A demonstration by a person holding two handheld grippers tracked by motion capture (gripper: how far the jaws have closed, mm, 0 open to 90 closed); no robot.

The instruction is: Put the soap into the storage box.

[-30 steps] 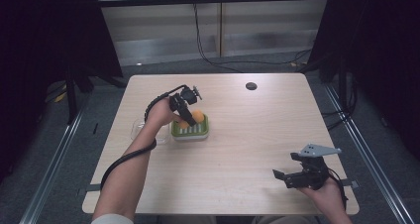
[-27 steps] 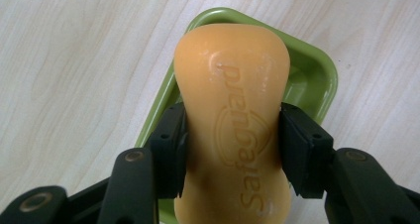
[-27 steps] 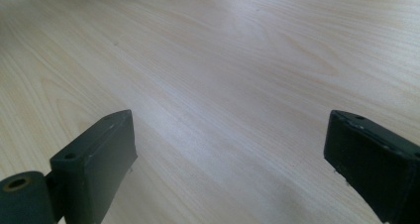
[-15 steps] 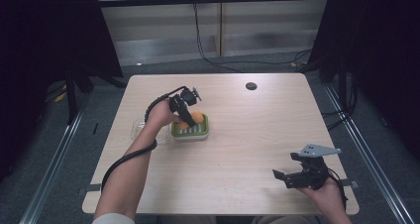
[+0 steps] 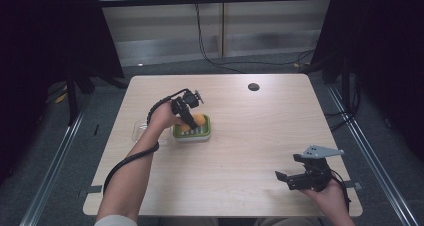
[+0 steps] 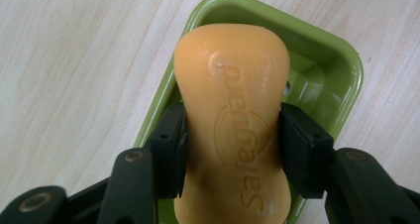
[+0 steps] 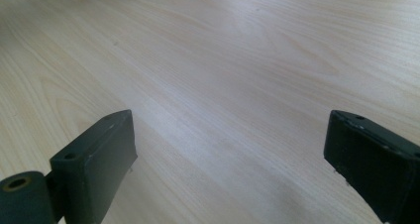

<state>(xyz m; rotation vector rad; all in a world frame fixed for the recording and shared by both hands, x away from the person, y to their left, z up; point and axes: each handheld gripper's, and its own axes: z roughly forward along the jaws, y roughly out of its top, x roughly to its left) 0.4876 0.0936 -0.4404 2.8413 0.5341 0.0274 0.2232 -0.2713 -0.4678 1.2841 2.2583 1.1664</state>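
Clamping the orange soap bar (image 6: 233, 120) across its narrow waist, the left gripper (image 5: 186, 117) holds it over the green dish (image 6: 327, 75) at frame centre, long axis along the fingers; the right gripper (image 5: 300, 177) rests released, lower right.

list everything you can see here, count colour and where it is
soap bar: 1, orange, clamped between the left jaws over the green dish
soap dish: 1, green, left of table centre
clear lid or tray: 1, transparent, just left of the dish, partly behind the hand
table: 1, light wood
round hole: 1, dark, far side of the table
left gripper: 1, black, jaws shut on the soap
right gripper: 1, black, near right corner, jaws open, nothing between them
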